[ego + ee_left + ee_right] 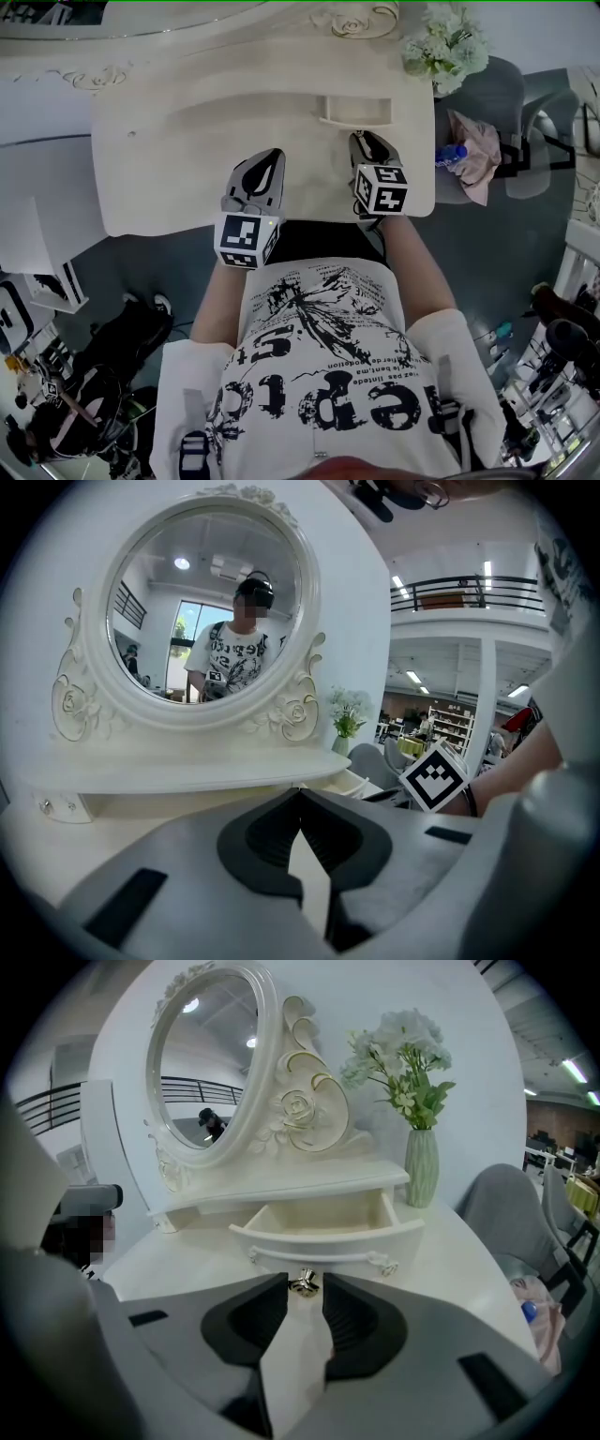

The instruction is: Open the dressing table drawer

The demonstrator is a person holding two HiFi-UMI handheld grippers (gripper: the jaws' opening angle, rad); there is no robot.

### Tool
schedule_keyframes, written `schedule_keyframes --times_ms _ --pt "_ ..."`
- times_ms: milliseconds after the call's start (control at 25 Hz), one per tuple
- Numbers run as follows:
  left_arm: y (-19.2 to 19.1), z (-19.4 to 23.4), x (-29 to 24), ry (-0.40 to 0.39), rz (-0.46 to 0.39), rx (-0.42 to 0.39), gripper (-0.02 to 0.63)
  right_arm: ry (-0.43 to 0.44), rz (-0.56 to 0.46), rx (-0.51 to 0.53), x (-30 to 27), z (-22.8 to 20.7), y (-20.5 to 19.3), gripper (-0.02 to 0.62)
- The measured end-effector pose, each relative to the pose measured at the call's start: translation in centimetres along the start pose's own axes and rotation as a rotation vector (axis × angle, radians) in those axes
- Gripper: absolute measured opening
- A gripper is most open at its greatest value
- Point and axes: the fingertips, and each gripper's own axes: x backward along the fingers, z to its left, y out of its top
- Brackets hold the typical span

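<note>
The small cream drawer (361,111) of the white dressing table (178,169) stands pulled out under the mirror shelf, and its inside (319,1218) is bare. A small metal knob (303,1284) sits on the drawer's curved front. My right gripper (305,1286) has its jaw tips on either side of that knob, slightly apart, with a thin gap on the right side. From above, the right gripper (362,141) points at the drawer front. Left of it my left gripper (272,157) hovers over the tabletop with its tips together (300,797) and nothing in them.
An oval mirror (206,621) in a carved frame rises behind the shelf. A green vase of white flowers (422,1162) stands at the right end of the table. Beyond the right edge a grey chair (492,98) holds a pink cloth (478,155) and a blue bottle (450,155).
</note>
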Motion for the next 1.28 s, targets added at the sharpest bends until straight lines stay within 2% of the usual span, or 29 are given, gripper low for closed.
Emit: schedule_keyframes --times_ms 160,320,480,840,1080,1280 --pt "0.6 -0.6 -0.3 -0.006 -0.001 -0.015 0.018 -0.017 -0.023 0.048 1.7 0.1 1.3 0.112" --pt "2.1 -0.9 -0.5 -0.002 -0.016 -0.029 0.018 0.021 -0.077 0.078 4.2 1.3 3.6 0.109" --pt "4.5 -1.2 -0.7 0.010 -0.059 -0.053 0.018 0.035 -0.186 0.143 6.7 1.9 7.7 0.054" --pt "10.6 -2.1 0.5 0.048 -0.153 -0.097 0.018 0.035 -0.426 0.208 12.6 1.6 16.0 0.020" --pt "14.1 -3.2 0.8 0.058 -0.213 -0.134 0.018 0.078 -0.529 0.229 15.4 1.4 18.7 0.017" --pt "14.9 -4.0 0.6 0.061 -0.232 -0.137 0.018 0.122 -0.580 0.240 16.6 1.7 19.5 0.017"
